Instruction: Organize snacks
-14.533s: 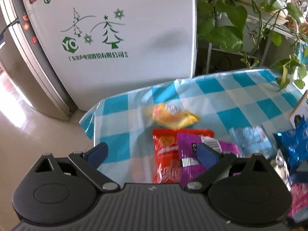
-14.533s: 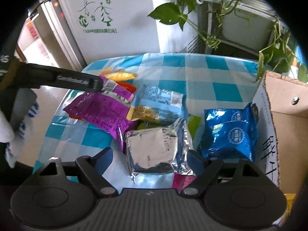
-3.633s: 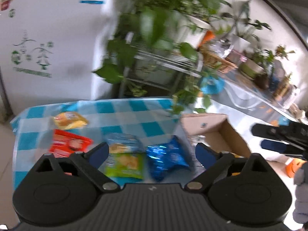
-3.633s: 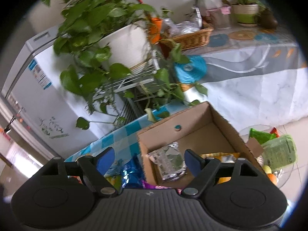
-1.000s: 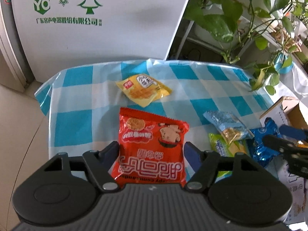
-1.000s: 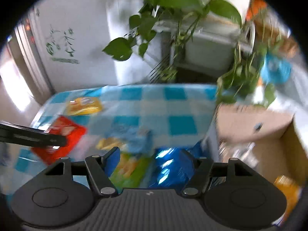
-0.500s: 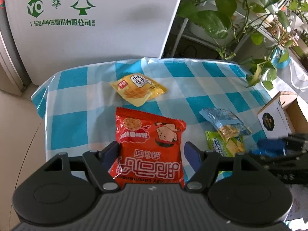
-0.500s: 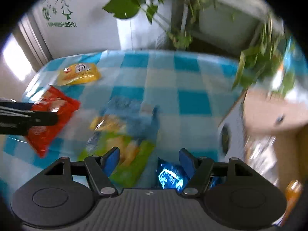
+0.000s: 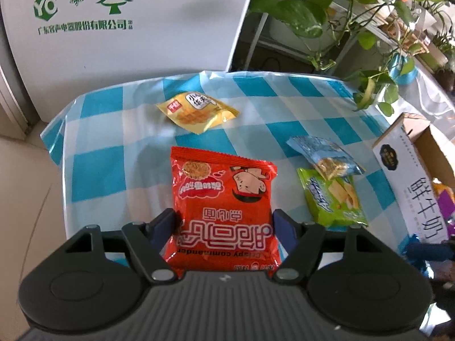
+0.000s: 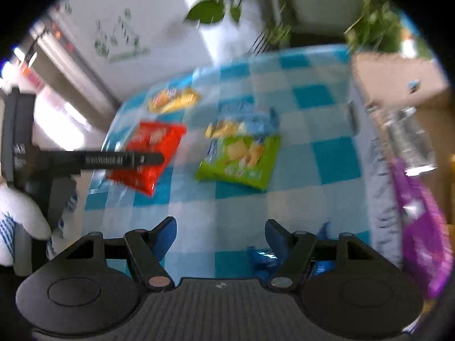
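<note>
My left gripper [image 9: 224, 227] is open, its fingers on either side of the near end of a red snack packet [image 9: 223, 210] lying on the blue-checked tablecloth [image 9: 113, 170]. It shows from the side over that packet in the right wrist view [image 10: 148, 157]. A yellow packet [image 9: 196, 112], a light blue packet [image 9: 324, 156] and a green packet [image 9: 330, 199] lie beyond. My right gripper [image 10: 220, 237] is open and empty above the cloth, with a blue foil packet [image 10: 264, 258] under its right finger.
A cardboard box [image 9: 412, 176] stands at the table's right edge, holding a purple packet [image 10: 421, 227] and a silver one [image 10: 409, 139]. A white fridge [image 9: 128, 22] stands behind the table and leafy plants [image 9: 327, 5] at the back right.
My left gripper has lowered and moved forward around the red packet. My right gripper has swung left and down, so the blue foil packet now lies at its right finger.
</note>
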The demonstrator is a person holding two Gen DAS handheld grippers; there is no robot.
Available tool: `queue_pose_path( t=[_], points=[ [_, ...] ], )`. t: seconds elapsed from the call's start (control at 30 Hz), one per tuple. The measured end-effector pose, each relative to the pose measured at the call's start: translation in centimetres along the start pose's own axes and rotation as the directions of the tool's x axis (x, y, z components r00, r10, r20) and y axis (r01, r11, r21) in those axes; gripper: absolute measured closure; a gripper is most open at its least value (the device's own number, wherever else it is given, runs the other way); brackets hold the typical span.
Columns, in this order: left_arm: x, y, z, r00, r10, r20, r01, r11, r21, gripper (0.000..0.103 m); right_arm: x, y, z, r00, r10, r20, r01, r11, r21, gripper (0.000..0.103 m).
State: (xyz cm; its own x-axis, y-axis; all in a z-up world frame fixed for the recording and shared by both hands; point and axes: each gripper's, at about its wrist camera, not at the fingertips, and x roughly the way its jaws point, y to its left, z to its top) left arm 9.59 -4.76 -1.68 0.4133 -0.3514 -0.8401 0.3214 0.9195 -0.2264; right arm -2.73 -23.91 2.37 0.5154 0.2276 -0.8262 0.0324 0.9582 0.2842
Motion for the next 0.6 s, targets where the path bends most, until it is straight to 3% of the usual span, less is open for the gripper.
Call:
queue_pose_path(
  t=[0.2,0.37,0.6],
  points=[
    [-0.9,0.4,-0.5,0.999,-0.046,0.011,0.046,0.999,-0.016,0.030,-2.9,-0.6,-2.0,0.985,-0.150,0.088,0.149,0.989,0.024,0.023],
    [-1.2,0.8,-0.3,0.997,-0.073,0.033,0.075,0.996,-0.054,0.024,-3.0,-1.7,-3.3,0.981,-0.180,0.076,0.172,0.980,0.101,0.020],
    [-0.1,-1.0,0.0,0.999,-0.032,0.029,0.032,0.999,0.008,0.016,-1.5,-2.0,-3.7,0.971,-0.236,0.032,0.231,0.965,0.127,0.016]
  ],
)
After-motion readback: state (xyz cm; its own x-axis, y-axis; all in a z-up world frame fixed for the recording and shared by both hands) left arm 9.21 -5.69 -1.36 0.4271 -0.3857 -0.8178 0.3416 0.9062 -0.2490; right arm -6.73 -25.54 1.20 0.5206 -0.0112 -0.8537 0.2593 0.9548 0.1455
